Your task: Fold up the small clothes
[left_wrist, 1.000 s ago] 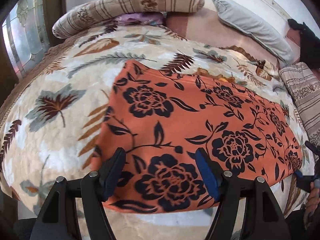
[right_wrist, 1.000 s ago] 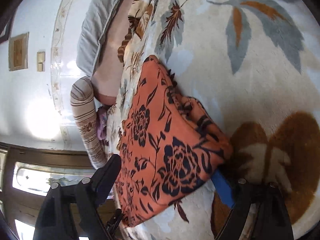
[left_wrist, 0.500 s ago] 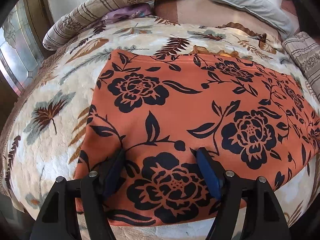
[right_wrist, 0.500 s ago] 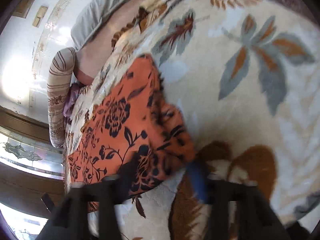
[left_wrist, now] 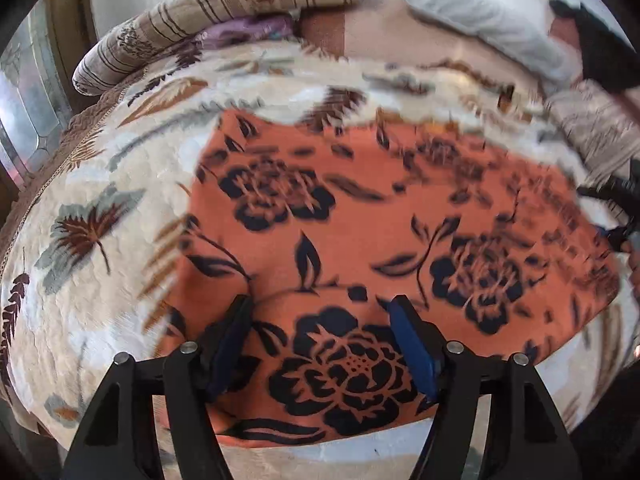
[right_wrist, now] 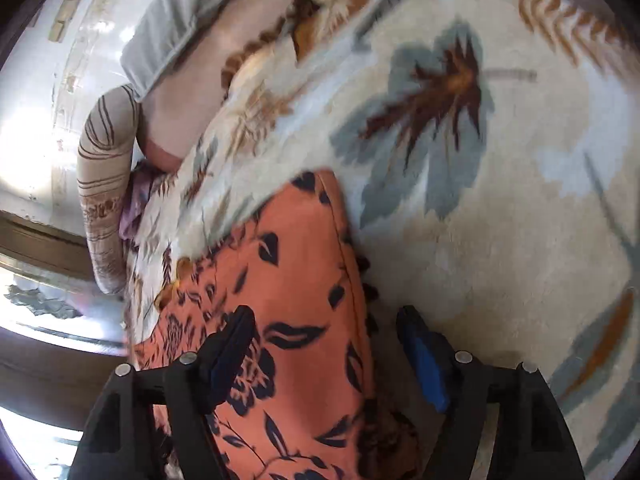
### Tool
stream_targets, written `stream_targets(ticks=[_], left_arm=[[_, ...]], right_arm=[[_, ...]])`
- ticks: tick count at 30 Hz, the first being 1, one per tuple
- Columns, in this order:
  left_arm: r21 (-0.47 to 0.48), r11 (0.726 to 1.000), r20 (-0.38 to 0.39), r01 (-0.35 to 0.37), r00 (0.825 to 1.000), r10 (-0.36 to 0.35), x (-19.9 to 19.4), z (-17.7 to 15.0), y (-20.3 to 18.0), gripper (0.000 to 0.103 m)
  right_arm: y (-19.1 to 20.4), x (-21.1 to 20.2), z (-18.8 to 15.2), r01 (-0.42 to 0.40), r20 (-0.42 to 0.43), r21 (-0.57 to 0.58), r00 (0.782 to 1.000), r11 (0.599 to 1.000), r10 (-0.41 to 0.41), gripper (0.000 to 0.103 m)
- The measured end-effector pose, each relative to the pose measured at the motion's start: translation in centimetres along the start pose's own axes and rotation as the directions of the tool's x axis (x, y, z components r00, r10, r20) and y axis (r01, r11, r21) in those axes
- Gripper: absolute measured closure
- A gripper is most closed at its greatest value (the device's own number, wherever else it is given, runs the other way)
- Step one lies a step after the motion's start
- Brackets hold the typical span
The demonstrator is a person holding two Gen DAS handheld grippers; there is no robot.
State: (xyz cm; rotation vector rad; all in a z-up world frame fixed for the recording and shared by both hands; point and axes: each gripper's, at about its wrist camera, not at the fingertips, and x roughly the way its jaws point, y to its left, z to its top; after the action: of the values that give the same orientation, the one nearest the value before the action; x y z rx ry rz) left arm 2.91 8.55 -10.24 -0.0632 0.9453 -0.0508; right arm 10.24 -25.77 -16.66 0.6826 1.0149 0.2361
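Bright daylight comes in from the window (right_wrist: 44, 304), far to the left of the hand-held gripper. The white wall (right_wrist: 28, 160) glares. Both pictures are blurry and bend round, with dark corners at the edges.

Both wrist cameras look steeply down from close above the orange floral cloth (left_wrist: 360, 232) on the bed (left_wrist: 100, 280), the left from its near edge toward the pillows (left_wrist: 472, 12), the right (rolled sideways) along its side edge (right_wrist: 288, 280), sharing cloth, bedspread and pillows.
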Motion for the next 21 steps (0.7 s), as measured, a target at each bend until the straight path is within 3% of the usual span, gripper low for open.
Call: stream_targets(ticks=[2, 4, 5, 7, 9, 11, 14, 18, 19, 21], left_arm=[[-0.047, 0.999, 0.036, 0.003, 0.999, -0.001, -1.2, 1.2, 2.1, 0.031], [-0.125, 0.992, 0.020, 0.011, 1.000, -0.009, -0.7, 3.1, 4.8, 0.031], [-0.156, 0.988, -0.002, 0.010, 1.000, -0.010, 0.2, 4.1, 6.1, 0.031], [-0.225, 0.974, -0.051, 0.025, 0.998, -0.037, 2.7, 6.6, 8.4, 0.043], [-0.250, 0.968, -0.110, 0.034, 0.992, -0.063, 5.5, 8.5, 9.6, 0.065], [-0.268, 0.963, -0.202, -0.035, 0.979, -0.021, 9.2, 9.7, 10.8, 0.074], [-0.353, 0.934, -0.189, -0.047, 0.982, -0.022, 9.4, 10.4, 11.9, 0.072], [-0.238, 0.963, -0.093, -0.123, 0.990, 0.103, 5.2, 9.9, 9.8, 0.071], [-0.219, 0.968, -0.078, -0.120, 0.991, 0.105, 4.3, 9.4, 9.5, 0.070], [-0.187, 0.976, -0.050, -0.113, 0.993, 0.106, 1.9, 7.6, 8.5, 0.053]], right_arm=[[3.2, -2.4, -1.1, 0.117, 0.129, -0.145, 0.987, 0.982, -0.098, 0.025], [5.2, -3.7, -2.6, 0.124, 0.174, -0.209, 0.981, 0.970, -0.088, 0.025], [5.7, -4.1, -3.2, 0.094, 0.169, -0.220, 0.984, 0.971, -0.057, 0.025], [6.1, -4.3, -4.6, 0.045, 0.131, -0.233, 0.991, 0.971, -0.014, 0.025], [6.5, -4.2, -6.8, 0.011, 0.092, -0.248, 0.996, 0.969, 0.013, 0.025], [6.5, -3.6, -8.6, -0.021, 0.045, -0.260, 0.998, 0.965, 0.034, 0.025], [5.9, -2.1, -10.6, -0.007, -0.012, -0.241, 1.000, 0.970, 0.004, 0.025], [4.4, -3.6, -11.5, -0.073, -0.004, -0.162, 0.997, 0.984, 0.073, 0.025], [4.1, -3.8, -11.7, -0.093, -0.010, -0.145, 0.996, 0.985, 0.093, 0.025], [3.6, -4.4, -12.3, -0.151, -0.018, -0.110, 0.988, 0.982, 0.150, 0.025]])
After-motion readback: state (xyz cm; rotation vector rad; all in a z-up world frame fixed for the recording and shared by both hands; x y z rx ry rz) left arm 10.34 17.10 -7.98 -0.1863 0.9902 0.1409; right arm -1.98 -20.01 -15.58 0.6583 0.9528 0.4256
